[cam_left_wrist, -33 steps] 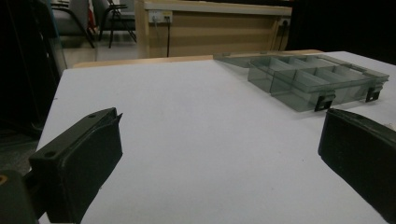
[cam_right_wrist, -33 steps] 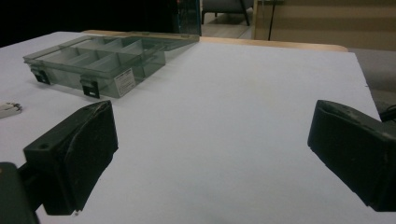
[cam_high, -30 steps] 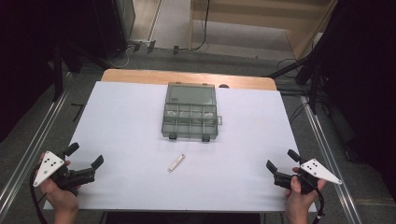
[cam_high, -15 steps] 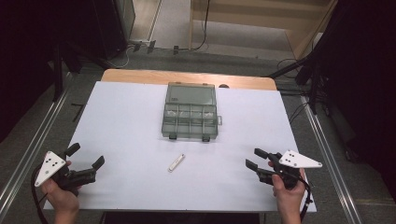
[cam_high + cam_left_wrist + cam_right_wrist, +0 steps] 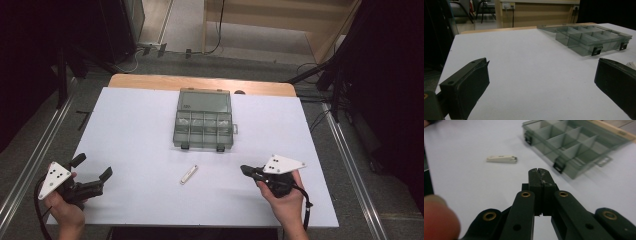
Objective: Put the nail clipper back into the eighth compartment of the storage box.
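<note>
Setup: a white tabletop (image 5: pixel 140 125) with a smoky grey clear-plastic compartment box (image 5: pixel 203 126) lying open toward the far middle, lid folded back, dividers on show, compartments apparently empty.

Thing being gone for: a small cream-white oblong piece with a metal end, maybe a folded nail clipper (image 5: pixel 188 174), hard to tell for sure. It's lying flat on the bare sheet, on the near side of the box and well apart from it, roughly between the two hands.

Right gripper (image 5: pixel 245 170): held low over the tabletop just right of the little piece, nose pointed at it. In the right gripper view the jaws are seen pressed tight together with nothing between them; they've just been closing, on empty air. The piece (image 5: pixel 501 158) sits ahead and to the left of the tips, not touched.

Left gripper (image 5: pixel 92 175): parked at the near-left corner, jaws spread wide, nothing inside, far from everything.

Step in hand: looks like the approach for a pick-up, not the grab itself.

Next move, best guess: the right jaws would need to be opened again, slid in over the piece across its narrow width, lowered almost to the sheet, then squeezed. It's thin and flat, so a sloppy pinch could just skate it away.

Likely destination: one of the box compartments.
</note>
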A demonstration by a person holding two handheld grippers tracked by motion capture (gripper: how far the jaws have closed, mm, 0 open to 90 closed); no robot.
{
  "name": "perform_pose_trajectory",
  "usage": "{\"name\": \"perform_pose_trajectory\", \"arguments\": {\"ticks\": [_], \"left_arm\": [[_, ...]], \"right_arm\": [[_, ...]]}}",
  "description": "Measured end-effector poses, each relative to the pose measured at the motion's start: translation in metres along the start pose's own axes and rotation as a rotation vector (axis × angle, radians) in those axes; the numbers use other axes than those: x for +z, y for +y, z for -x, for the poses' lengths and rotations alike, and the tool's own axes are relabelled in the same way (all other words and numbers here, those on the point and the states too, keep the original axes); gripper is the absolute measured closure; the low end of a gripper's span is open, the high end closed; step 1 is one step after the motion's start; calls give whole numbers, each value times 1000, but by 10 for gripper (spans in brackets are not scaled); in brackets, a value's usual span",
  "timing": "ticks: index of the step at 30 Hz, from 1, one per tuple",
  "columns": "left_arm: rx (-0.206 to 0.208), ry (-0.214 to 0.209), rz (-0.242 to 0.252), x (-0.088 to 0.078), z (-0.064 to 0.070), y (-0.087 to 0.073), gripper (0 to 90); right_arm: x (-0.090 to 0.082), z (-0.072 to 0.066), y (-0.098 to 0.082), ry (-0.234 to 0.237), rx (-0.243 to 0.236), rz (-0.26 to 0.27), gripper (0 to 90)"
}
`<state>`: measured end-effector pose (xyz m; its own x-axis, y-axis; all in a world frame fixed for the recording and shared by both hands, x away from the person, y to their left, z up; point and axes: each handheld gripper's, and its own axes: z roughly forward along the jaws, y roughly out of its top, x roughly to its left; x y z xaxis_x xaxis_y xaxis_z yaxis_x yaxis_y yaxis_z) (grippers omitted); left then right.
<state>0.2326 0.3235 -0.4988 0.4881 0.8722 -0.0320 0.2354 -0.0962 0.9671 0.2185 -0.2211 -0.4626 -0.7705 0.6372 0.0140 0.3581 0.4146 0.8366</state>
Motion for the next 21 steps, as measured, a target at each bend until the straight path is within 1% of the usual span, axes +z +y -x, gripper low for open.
{"name": "perform_pose_trajectory", "arguments": {"ticks": [1, 2, 4, 10, 15, 17, 21], "left_arm": [[-1, 0, 0, 0, 0, 0, 0], [-2, 0, 0, 0, 0, 0, 0], [-2, -1, 1, 0, 0, 0, 0], [-1, -5, -1, 0, 0, 0, 0], [0, -5, -8, 1, 0, 0, 0], [1, -5, -8, 1, 0, 0, 0], [1, -7, -9, 1, 1, 0, 0]], "right_arm": [[4, -2, 3, 23, -12, -12, 900], [7, -4, 5, 34, -20, -18, 900], [15, -7, 10, 39, -36, -37, 900], [33, -16, 22, 79, -74, -80, 900], [47, -25, 33, 103, -119, -126, 900], [54, -28, 37, 118, -134, -136, 900], [64, -31, 43, 151, -149, -151, 900]]}}
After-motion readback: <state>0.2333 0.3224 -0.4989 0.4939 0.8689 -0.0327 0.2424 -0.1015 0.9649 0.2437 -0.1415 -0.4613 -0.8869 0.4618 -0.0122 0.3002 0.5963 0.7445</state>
